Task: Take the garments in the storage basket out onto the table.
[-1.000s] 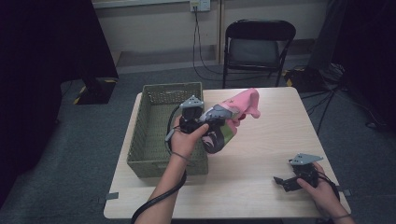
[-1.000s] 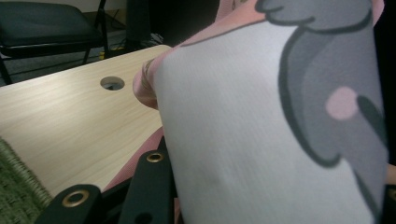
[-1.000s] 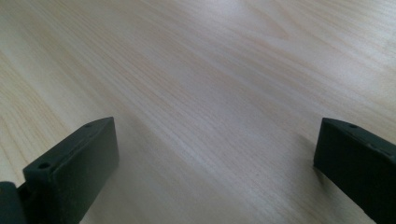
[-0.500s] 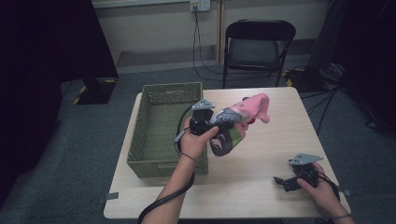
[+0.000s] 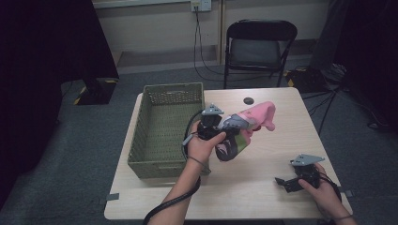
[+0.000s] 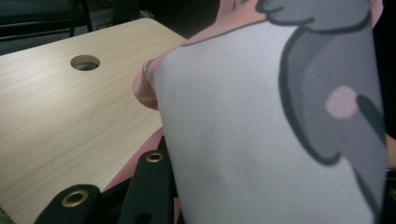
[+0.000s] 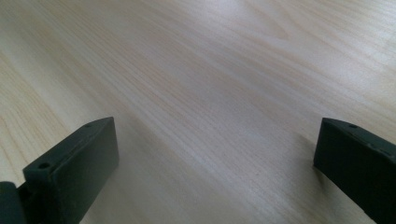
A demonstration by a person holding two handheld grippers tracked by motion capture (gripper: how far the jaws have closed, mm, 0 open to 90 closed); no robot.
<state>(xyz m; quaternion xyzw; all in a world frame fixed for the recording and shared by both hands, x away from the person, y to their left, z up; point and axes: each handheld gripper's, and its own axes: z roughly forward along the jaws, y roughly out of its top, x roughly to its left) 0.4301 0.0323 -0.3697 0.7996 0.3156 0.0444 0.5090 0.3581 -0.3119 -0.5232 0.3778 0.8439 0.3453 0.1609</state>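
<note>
Carried pink plush toy (image 5: 248,126) rightward, away from basket (image 5: 164,129), left tongs (image 5: 233,125) clamped on it; right tongs (image 5: 283,183) apart, low right on bench (image 5: 263,197).

A light wood desk (image 5: 263,187) stands in the middle of a dim room, on grey carpet (image 5: 70,154). A small round hole (image 5: 248,101) is cut in the desk top near its far edge. Just beyond the desk's far edge stands a black folding chair (image 5: 259,49) with a grey seat, facing the desk. Behind the chair runs a pale wall (image 5: 155,26) with a socket (image 5: 198,5) high up; a dark cord (image 5: 201,44) hangs from it to the floor. Far left of the desk hangs a black curtain (image 5: 42,51). Far right of the desk the corner is dark, with cables (image 5: 328,101) trailing over the carpet. Small grey tape strips (image 5: 112,197) mark the floor at the desk's near corners.
</note>
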